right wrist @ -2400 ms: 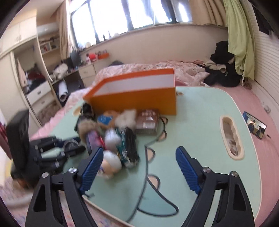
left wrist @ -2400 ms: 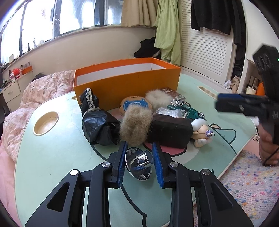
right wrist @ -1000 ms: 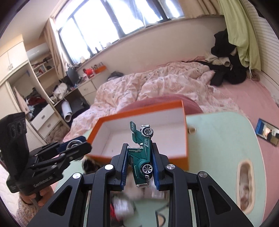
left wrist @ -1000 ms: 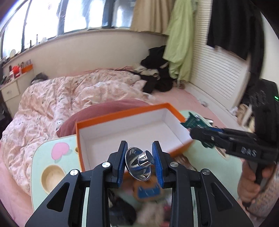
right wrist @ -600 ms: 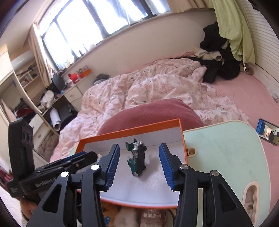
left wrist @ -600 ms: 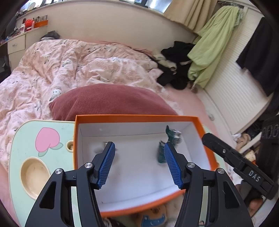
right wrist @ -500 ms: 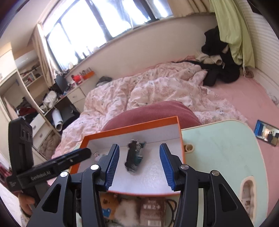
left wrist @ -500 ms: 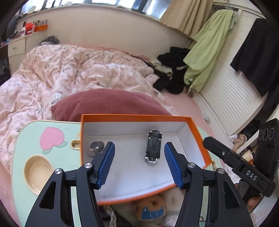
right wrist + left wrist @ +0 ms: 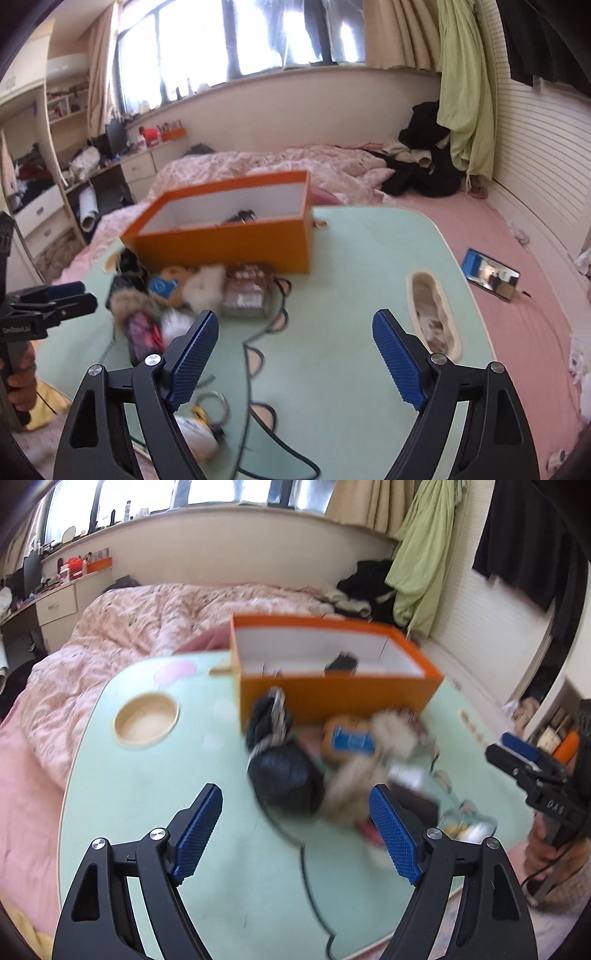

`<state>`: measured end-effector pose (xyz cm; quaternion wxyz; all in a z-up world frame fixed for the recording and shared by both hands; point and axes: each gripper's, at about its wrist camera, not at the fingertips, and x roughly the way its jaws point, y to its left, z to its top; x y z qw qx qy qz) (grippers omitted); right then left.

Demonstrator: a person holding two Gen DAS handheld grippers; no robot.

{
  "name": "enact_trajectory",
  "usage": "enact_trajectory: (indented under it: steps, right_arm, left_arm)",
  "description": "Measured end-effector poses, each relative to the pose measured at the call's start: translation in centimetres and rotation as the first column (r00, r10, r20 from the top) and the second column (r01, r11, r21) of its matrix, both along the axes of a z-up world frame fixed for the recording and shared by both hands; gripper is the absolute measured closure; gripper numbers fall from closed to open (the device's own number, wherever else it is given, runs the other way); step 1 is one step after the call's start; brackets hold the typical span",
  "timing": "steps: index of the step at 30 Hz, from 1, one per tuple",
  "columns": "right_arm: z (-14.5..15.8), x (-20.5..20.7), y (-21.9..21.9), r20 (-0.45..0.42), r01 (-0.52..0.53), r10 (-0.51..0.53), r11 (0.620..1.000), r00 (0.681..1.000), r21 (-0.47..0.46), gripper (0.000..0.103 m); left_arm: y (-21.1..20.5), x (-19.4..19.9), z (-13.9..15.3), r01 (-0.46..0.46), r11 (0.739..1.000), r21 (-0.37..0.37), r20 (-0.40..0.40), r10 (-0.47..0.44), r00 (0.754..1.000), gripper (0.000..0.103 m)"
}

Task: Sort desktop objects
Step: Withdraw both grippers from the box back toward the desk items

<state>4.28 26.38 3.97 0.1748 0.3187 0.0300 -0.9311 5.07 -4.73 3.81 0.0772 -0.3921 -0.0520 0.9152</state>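
An orange box [image 9: 332, 692] [image 9: 229, 240] stands at the far side of the green table [image 9: 147, 794]. A toy car [image 9: 341, 662] [image 9: 242, 216] lies inside it. In front of the box lies a blurred pile: a black bag [image 9: 284, 779], a bear toy [image 9: 349, 738] [image 9: 168, 284], fur pompoms [image 9: 207, 284] and a brown packet [image 9: 247, 291]. A doll with a keyring [image 9: 199, 432] lies near the front edge. My left gripper [image 9: 295, 830] is open and empty above the table before the pile. My right gripper [image 9: 291, 350] is open and empty, right of the pile.
A round cup recess [image 9: 146, 718] sits at the table's left, an oval slot [image 9: 432, 310] at its right. A pink bed [image 9: 129, 616] lies behind the table. A phone [image 9: 491, 275] lies on the pink floor to the right.
Both grippers let go of the metal piece and the toy car in the box. Both have since pulled back and down toward the table's front, open wider.
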Motion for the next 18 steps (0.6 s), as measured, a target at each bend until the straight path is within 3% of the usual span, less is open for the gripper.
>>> enact_trajectory:
  steps: [4,8,9,10,13,18]
  right_arm:
    - [-1.9,1.0,0.7,0.022,0.027,-0.028,0.999,0.999,0.046,0.017]
    - [-3.2,0.8,0.2,0.063,0.026,-0.031,0.996,0.998,0.087,0.007]
    - [-3.4,0.8,0.1,0.068,0.028,-0.034,0.995,0.997,0.093,0.005]
    - [-3.6,0.7,0.0,0.080,0.029,-0.037,0.995,0.996,0.098,0.003]
    - [-4.3,0.2,0.2,0.131,0.043,-0.056,0.994,0.990,0.097,0.000]
    - [-3.9,0.3,0.2,0.127,0.063,-0.079,0.990,0.989,0.122,0.000]
  left_arm:
    - [0.4,0.2,-2.5,-0.015,1.000,-0.025,0.058,0.017,0.998,0.021]
    - [2.0,0.2,-3.6,-0.014,0.993,-0.115,0.056,0.021,0.998,0.017]
    - [2.5,0.2,-3.9,-0.006,0.989,-0.149,0.051,0.013,0.999,0.014]
    - [2.9,0.3,-4.1,0.009,0.987,-0.163,0.049,-0.001,0.999,0.002]
    - [2.9,0.4,-4.3,0.026,0.987,-0.157,0.049,-0.019,0.999,0.000]
    - [3.1,0.7,-4.1,0.027,0.987,-0.159,0.041,-0.021,0.999,0.000]
